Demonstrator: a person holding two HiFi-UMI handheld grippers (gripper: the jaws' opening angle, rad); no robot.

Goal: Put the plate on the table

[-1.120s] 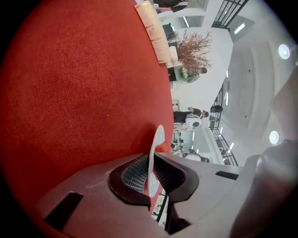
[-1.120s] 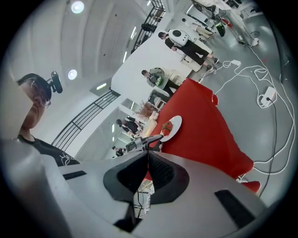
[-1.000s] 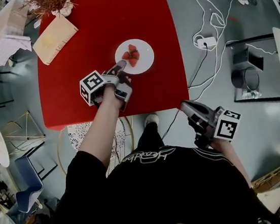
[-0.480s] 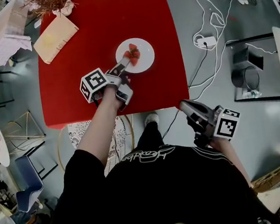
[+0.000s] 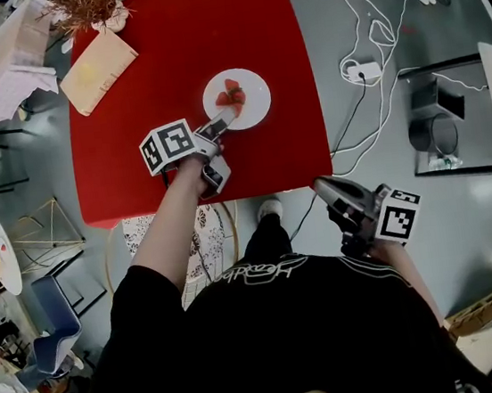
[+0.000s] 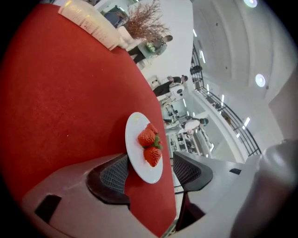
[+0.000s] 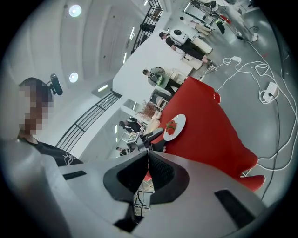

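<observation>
White round plate [image 5: 253, 106] flat on red table [image 5: 165, 58].

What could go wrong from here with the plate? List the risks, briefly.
1. The left gripper's jaws have just been opening, yet the plate's rim sits between them. A crooked withdrawal could catch the rim and drag or tip the plate across the red table.
2. The strawberries lie loose on the plate, so any such jolt may roll them off.
</observation>
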